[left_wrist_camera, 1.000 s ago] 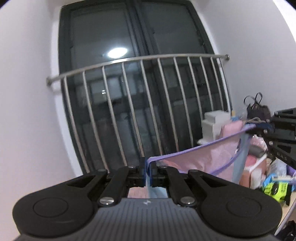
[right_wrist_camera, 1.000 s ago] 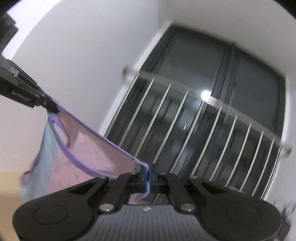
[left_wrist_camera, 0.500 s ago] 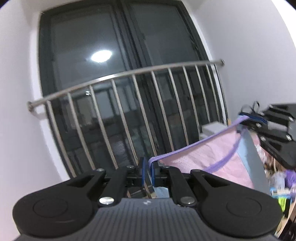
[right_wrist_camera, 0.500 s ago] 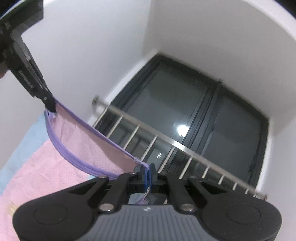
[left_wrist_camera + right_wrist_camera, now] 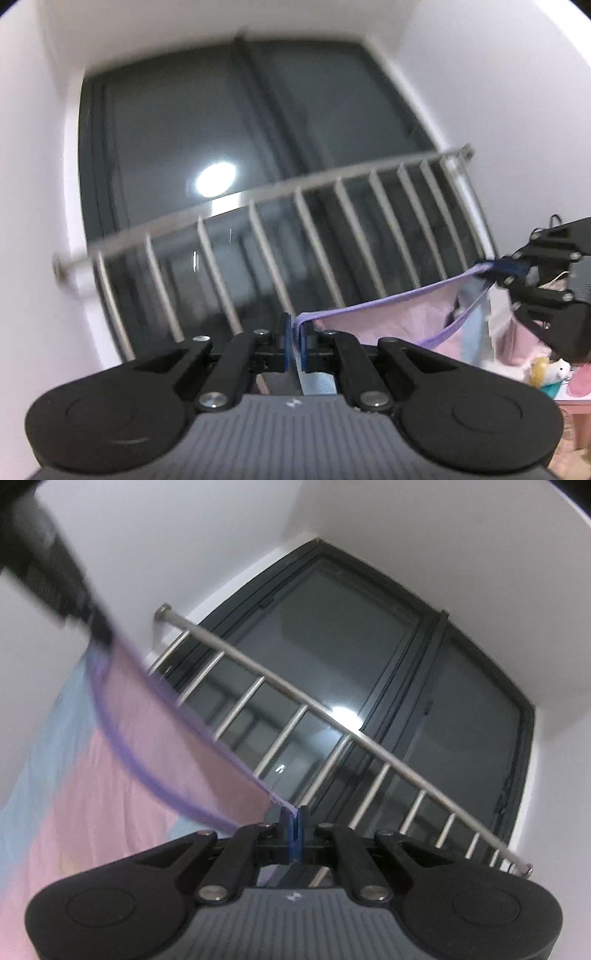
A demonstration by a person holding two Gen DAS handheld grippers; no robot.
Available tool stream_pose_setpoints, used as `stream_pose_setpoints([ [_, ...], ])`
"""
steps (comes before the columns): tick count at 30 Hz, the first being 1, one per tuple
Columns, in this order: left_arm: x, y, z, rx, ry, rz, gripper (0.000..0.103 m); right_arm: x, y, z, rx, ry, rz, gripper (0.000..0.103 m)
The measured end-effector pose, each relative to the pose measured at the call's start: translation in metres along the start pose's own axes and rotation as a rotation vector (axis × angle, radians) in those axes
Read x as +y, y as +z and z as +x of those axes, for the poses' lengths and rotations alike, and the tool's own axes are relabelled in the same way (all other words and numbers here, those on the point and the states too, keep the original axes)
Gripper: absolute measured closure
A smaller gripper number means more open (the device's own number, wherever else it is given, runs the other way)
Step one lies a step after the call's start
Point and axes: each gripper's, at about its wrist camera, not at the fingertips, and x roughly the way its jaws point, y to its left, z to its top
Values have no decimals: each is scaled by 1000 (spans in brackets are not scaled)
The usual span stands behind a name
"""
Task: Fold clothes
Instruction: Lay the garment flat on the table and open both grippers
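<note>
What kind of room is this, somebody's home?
Probably a room in a flat. A tall dark-framed window with a metal guard rail sits in white walls, and cluttered toys lie at the lower right. A pink garment hangs between two handheld tools.

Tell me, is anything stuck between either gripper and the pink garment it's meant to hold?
No. The left gripper and the right gripper each pinch the purple trim of the pink garment directly, and it hangs stretched between them. Where it should be laid down is out of view.
</note>
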Motion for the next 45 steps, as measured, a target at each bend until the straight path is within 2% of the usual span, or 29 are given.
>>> stream_pose_setpoints([
  [2,-14,-3,-17,-27,-16,46,98,-7,-4,-11,-4,-2,0,102],
  [5,-44,-34,-37,11,-32,100,94,1,-23,-40,31,56,-28,102],
  [7,-62,-70,-43,70,-47,100,93,19,-45,-59,80,117,-61,102],
  [10,-93,-150,-53,265,-97,-48,95,51,-83,-82,179,222,-87,102],
  [12,-120,-209,-68,395,-128,-162,99,83,-122,-99,283,310,-94,102],
  [13,-140,-241,-81,464,-158,-208,99,99,-142,-112,338,354,-95,102],
  [15,-183,-299,-110,597,-173,-289,99,131,-182,-142,447,440,-92,102],
  [16,-200,-321,-123,651,-169,-331,99,147,-202,-156,502,483,-91,102],
  [18,-228,-354,-146,713,-94,-400,99,165,-231,-178,586,540,-61,102],
  [19,-239,-366,-156,737,-52,-438,95,172,-244,-188,624,566,-42,102],
  [20,-248,-371,-164,747,-16,-461,91,180,-256,-198,663,591,-24,102],
  [22,-260,-373,-179,748,49,-519,63,182,-272,-213,719,614,15,98],
  [23,-264,-370,-188,735,58,-536,59,181,-278,-223,745,629,32,96],
  [25,-272,-365,-204,709,73,-565,49,174,-284,-238,781,639,57,75],
  [27,-273,-357,-210,684,73,-559,46,166,-287,-250,806,641,84,64],
  [28,-272,-355,-208,677,85,-558,38,162,-287,-257,810,639,103,64],
  [30,-267,-352,-200,677,106,-572,31,153,-286,-269,819,635,142,64],
  [35,-263,-361,-191,722,159,-651,31,136,-280,-295,833,572,269,59],
  [38,-260,-366,-186,776,200,-708,31,130,-277,-312,833,554,278,59],
  [41,-256,-359,-191,758,195,-787,31,122,-270,-330,795,522,256,59],
  [45,-257,-341,-199,708,185,-832,28,100,-256,-338,766,473,305,59],
])
